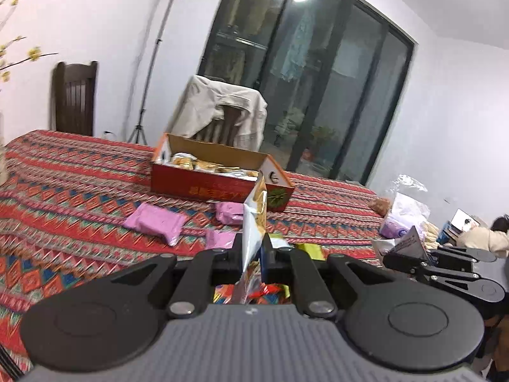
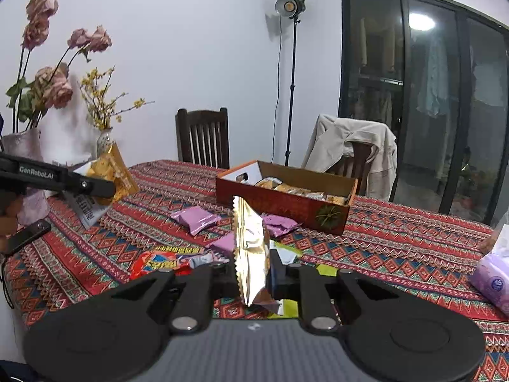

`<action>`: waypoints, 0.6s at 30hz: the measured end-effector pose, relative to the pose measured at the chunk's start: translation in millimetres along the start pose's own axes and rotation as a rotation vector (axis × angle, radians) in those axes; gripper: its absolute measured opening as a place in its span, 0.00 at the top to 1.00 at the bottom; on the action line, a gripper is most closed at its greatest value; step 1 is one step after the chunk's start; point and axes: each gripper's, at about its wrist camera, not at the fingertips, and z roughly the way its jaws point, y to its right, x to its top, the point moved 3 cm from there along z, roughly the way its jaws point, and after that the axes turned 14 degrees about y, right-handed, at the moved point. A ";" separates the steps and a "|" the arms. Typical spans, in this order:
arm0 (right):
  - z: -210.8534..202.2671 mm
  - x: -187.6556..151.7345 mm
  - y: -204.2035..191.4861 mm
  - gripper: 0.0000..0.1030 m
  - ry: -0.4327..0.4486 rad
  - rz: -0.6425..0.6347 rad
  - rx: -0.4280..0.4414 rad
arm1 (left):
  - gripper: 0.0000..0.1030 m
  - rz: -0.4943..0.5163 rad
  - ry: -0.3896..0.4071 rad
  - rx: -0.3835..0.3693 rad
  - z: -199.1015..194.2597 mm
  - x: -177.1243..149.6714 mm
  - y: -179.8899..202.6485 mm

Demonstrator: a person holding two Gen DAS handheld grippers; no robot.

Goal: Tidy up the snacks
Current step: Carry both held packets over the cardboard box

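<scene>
L gripper (image 1: 251, 256) clamped on gold/white snack packet (image 1: 254, 219), held edge-on, long axis near vertical, top leaning toward red box (image 1: 203, 187). R gripper (image 2: 253, 273) clamped on gold foil packet (image 2: 251, 251), also upright, serrated edge facing left, above patterned tablecloth (image 2: 397, 254). Pink packets (image 2: 195, 219) lie flat btwn grippers and box; box open-topped w/ packets inside.

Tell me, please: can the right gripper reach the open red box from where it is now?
Probably yes. The right gripper is shut on a gold packet, held above the tablecloth. Between it and the red box lie only flat purple packets, and the box top is open.
</scene>
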 end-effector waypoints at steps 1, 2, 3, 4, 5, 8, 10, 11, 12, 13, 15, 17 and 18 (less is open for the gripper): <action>2.1 3.0 3.5 0.85 0.004 -0.007 0.002 | 0.91 0.001 -0.010 -0.017 10.1 7.1 2.0; 5.9 6.8 6.5 0.85 0.009 -0.015 0.004 | 0.91 0.005 -0.016 -0.035 21.5 15.4 3.8; 10.7 11.9 10.9 0.85 0.014 -0.024 0.005 | 0.91 0.011 -0.020 -0.049 32.8 22.9 4.8; 18.1 18.3 16.1 0.85 0.019 -0.032 0.009 | 0.91 0.020 -0.026 -0.063 47.2 32.5 6.5; 28.5 26.2 23.9 0.85 0.024 -0.037 0.014 | 0.91 0.035 -0.032 -0.073 65.6 43.3 8.7; 69.4 50.0 47.3 0.85 0.028 -0.041 0.028 | 0.91 0.062 -0.054 -0.088 122.9 67.7 14.8; 106.8 67.5 63.9 0.85 0.020 -0.047 0.037 | 0.91 0.081 -0.066 -0.088 165.9 80.4 16.3; 126.8 75.0 71.6 0.85 0.013 -0.056 0.036 | 0.91 0.081 -0.069 -0.077 187.0 84.8 15.3; 148.4 81.1 78.7 0.85 -0.003 -0.067 0.034 | 0.91 0.084 -0.074 -0.073 206.7 88.0 14.6; 170.7 85.7 85.6 0.85 -0.018 -0.075 0.032 | 0.91 0.097 -0.074 -0.081 225.4 90.7 14.7; 214.4 89.9 96.3 0.85 -0.057 -0.091 0.024 | 0.91 0.110 -0.076 -0.072 265.1 93.8 12.2; 256.0 88.6 104.9 0.85 -0.096 -0.107 0.013 | 0.91 0.099 -0.096 -0.070 304.8 93.9 6.7; 277.0 85.7 109.4 0.85 -0.118 -0.114 0.006 | 0.91 0.098 -0.111 -0.071 322.0 93.0 4.0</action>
